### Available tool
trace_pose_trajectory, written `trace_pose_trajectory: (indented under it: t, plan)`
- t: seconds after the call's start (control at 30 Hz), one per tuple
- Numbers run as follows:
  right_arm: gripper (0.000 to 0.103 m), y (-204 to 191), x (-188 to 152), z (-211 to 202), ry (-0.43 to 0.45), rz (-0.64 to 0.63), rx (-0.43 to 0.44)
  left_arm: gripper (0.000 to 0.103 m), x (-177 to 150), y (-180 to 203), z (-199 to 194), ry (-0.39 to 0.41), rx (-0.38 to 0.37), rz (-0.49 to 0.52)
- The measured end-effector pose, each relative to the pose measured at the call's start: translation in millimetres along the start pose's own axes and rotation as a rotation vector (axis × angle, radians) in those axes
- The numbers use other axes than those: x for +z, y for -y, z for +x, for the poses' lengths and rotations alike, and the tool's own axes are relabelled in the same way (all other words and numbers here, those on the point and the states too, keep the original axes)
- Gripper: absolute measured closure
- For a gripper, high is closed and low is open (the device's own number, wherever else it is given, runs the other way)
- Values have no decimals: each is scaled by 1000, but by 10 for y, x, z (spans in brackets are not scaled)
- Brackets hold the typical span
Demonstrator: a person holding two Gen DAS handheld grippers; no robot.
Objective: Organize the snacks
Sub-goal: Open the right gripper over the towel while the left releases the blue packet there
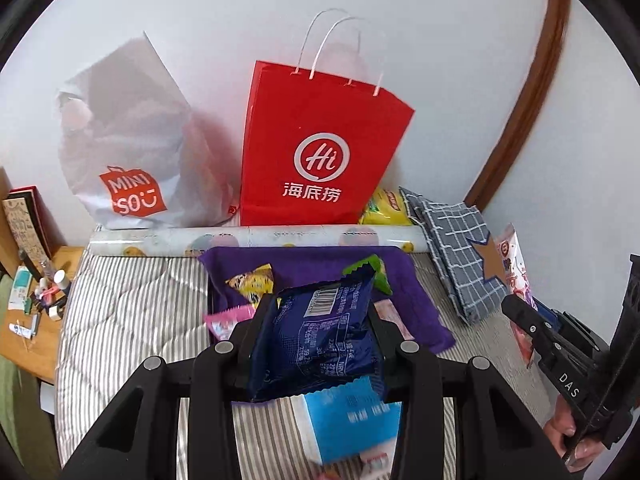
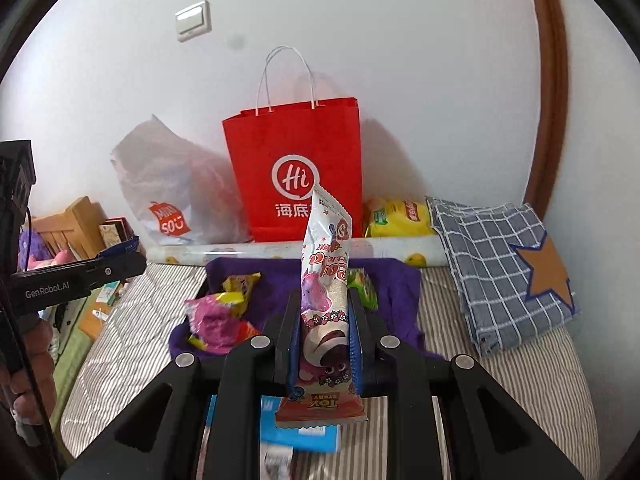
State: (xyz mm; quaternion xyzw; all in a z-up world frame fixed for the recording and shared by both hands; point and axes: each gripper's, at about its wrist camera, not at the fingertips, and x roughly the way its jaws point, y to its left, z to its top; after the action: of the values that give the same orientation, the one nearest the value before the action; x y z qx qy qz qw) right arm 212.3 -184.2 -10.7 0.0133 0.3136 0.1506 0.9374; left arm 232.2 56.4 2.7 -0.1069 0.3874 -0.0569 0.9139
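Observation:
My left gripper (image 1: 316, 320) is shut on a dark blue snack packet (image 1: 316, 340), held above the striped bed. My right gripper (image 2: 324, 312) is shut on a tall white and pink Toy Story snack packet (image 2: 326, 292), held upright; it also shows in the left wrist view (image 1: 516, 272). Ahead lies a purple cloth (image 2: 392, 292) with a yellow packet (image 2: 240, 282), a pink packet (image 2: 218, 322) and a green packet (image 2: 364, 284) on it. A red paper bag (image 2: 296, 168) stands upright against the wall behind the cloth. A light blue box (image 1: 352, 420) lies below my left gripper.
A white Miniso plastic bag (image 1: 132, 152) leans left of the red bag. A rolled printed sheet (image 1: 256, 238) lies across the bed at the bags' feet. A yellow pack (image 2: 400, 216) and a folded blue checked cloth (image 2: 500, 264) lie on the right. A wooden side table (image 1: 36, 316) with small bottles stands left.

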Motion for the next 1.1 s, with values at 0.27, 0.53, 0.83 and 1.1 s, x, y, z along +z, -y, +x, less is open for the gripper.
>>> trace_pose_trajectory:
  t: [0.27,0.53,0.83,1.1]
  plan:
    - [83,181,50,650,-47,4,-9,65,191,-44,592,-30,-10,-13]
    - [83,267,92,1199,-81,7,7,65,307,-86,1174,-76,-20,-25]
    - [83,390,-110,1724,-122,25,39,65,253,-223,1535,-124,51,4]
    - [83,513,-316,1889,-173,23,52,65,211,-349,1687,-161,54,-26]
